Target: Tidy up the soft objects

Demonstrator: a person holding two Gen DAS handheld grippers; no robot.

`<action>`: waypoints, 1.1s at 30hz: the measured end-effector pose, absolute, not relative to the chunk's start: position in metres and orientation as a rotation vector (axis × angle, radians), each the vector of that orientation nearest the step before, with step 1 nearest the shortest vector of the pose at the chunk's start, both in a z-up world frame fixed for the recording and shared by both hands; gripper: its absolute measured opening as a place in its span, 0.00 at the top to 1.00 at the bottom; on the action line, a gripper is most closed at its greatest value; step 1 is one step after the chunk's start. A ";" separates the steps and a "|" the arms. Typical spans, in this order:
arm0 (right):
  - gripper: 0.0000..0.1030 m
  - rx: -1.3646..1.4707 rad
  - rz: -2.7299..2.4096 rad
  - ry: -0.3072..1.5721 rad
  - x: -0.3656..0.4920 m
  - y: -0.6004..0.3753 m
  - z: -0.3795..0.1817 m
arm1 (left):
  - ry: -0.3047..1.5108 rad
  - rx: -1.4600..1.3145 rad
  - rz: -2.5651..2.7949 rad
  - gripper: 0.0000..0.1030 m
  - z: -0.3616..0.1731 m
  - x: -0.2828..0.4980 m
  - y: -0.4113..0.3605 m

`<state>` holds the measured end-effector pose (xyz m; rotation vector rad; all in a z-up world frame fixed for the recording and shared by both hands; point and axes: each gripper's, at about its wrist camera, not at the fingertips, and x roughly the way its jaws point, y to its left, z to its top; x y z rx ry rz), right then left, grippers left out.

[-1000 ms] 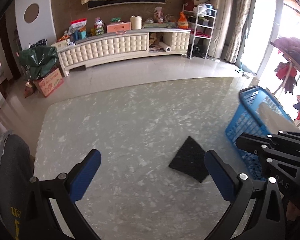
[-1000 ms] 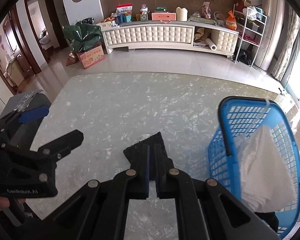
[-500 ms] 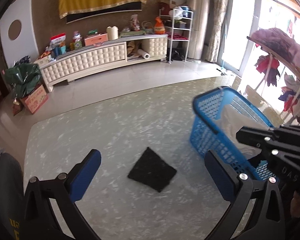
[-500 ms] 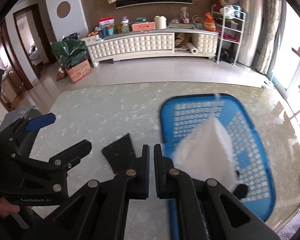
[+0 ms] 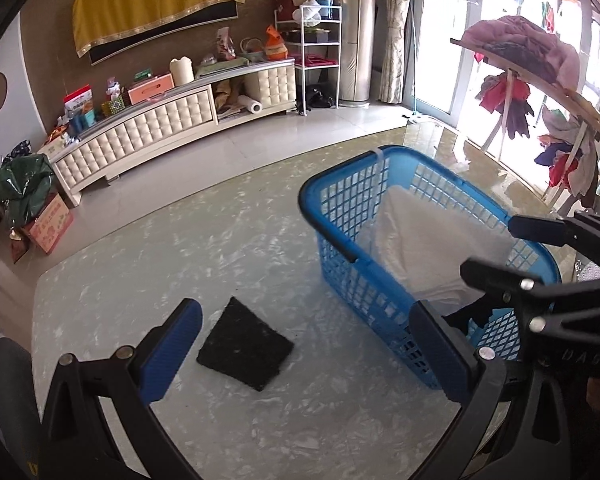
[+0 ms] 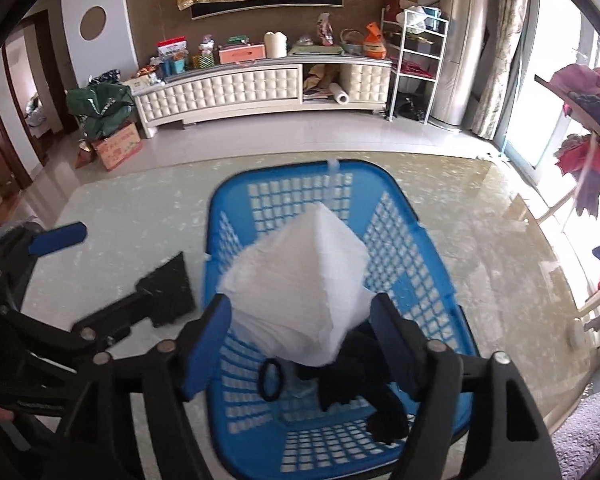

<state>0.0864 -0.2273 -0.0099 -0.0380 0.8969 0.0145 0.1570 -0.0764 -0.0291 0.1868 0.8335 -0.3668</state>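
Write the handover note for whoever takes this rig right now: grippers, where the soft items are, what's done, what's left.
Right gripper: jaws just opened above the blue basket, pads gripping nothing.
Left gripper: open, empty, over the table.
White cloth lies in the basket on some dark items.
Black cloth lies flat on the table, left of the basket, untouched.
Done: white cloth is in. Left: black cloth into the basket, probably with the left gripper.

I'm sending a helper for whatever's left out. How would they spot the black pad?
On the marbled tabletop, look left of the blue basket. The black pad lies flat there, alone: a dark square outside the basket, unlike the white cloth inside.
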 end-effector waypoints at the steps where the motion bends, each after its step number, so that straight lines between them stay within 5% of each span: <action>1: 0.28 -0.032 0.011 0.903 0.086 -0.231 -0.010 | 0.834 0.188 -0.368 0.00 -0.029 0.158 -0.078; 13: 0.03 0.011 -0.032 0.945 0.082 -0.242 -0.012 | 0.833 0.217 -0.391 0.00 -0.031 0.160 -0.084; 33: 0.01 -0.053 0.074 0.925 0.091 -0.204 -0.003 | 0.797 0.144 -0.290 0.00 -0.024 0.156 -0.025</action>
